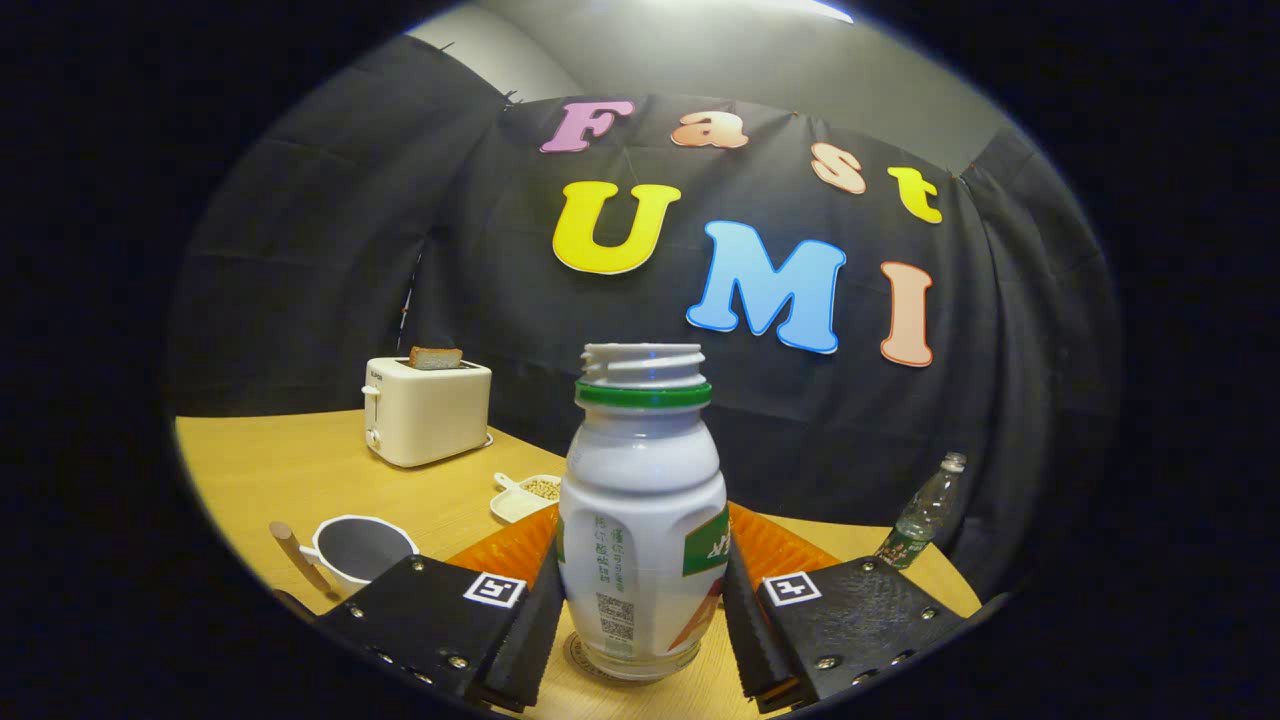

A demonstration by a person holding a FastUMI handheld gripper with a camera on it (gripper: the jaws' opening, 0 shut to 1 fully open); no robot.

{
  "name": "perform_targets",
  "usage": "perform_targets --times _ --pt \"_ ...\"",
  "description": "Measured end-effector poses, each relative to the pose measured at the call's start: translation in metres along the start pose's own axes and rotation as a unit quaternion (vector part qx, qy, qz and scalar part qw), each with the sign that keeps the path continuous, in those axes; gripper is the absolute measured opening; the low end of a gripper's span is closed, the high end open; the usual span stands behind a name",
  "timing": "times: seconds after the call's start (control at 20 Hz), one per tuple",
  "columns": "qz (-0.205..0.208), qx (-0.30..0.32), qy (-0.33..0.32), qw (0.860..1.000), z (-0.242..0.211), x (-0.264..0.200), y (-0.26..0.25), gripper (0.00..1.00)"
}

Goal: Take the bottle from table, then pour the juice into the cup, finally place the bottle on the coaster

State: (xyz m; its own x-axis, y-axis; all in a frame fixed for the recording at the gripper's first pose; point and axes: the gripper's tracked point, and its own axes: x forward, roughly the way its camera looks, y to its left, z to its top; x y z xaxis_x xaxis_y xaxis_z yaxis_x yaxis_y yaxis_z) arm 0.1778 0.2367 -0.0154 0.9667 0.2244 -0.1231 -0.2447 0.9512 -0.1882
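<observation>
Gripper [640, 620] fingers flank uncapped white plastic bottle [642, 520], upright on round coaster [590, 662]; contact unclear; white cup [358, 552] beside.

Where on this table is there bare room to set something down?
Bare wood lies between the toaster and the cup, and beside the clear water bottle. It is crowded near the jaws: gripper around the bottle, on a coaster, orange mat and scoop dish behind.

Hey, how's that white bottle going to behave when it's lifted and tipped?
The bottle is uncapped, so it would probably spill if tilted early. Its glossy, rounded body looks slippery between the gripper fingers pressing its sides. Tall with a narrow base, it seems apt to tip if nudged.
</observation>
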Motion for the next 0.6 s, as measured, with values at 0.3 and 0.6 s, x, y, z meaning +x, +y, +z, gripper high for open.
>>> perform_targets --times 0.3,0.6 --pt "0.003 0.046 0.005 0.999 -0.004 0.009 -0.009 0.72" --pt "0.003 0.06 0.008 0.998 -0.011 0.015 -0.014 0.72"
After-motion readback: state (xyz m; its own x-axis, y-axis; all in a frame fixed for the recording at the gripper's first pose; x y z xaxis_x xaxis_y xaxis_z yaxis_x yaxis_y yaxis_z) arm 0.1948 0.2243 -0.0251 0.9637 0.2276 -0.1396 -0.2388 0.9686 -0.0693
